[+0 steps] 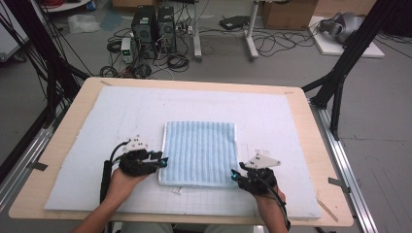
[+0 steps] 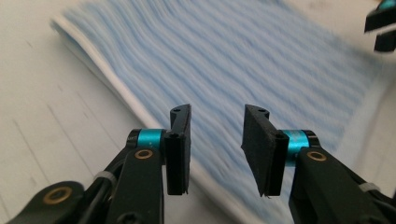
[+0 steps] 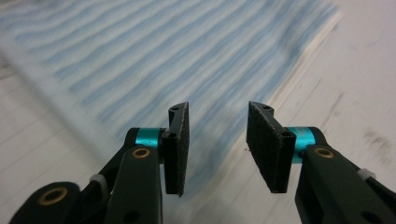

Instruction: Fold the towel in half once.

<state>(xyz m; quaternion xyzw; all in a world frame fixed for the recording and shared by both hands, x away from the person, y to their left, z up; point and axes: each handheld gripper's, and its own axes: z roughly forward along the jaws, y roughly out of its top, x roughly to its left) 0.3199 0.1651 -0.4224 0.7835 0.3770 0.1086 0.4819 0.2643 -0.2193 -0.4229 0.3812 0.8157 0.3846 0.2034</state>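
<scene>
Two grippers flank your folded striped cloth (image 1: 199,153), which lies flat near the middle of the white pad (image 1: 97,126) on the counter (image 1: 311,145). Both gripper views blur the cloth, so its weave is hard to read. Its stripes run near to far; it is slightly longer that way. Your left gripper (image 2: 217,149) sits at the cloth's near-left edge, your right gripper (image 3: 218,147) at the near-right corner. Both sets of jaws stand partly open, gripping nothing. Your left gripper view catches the other gripper's tips far off.
</scene>
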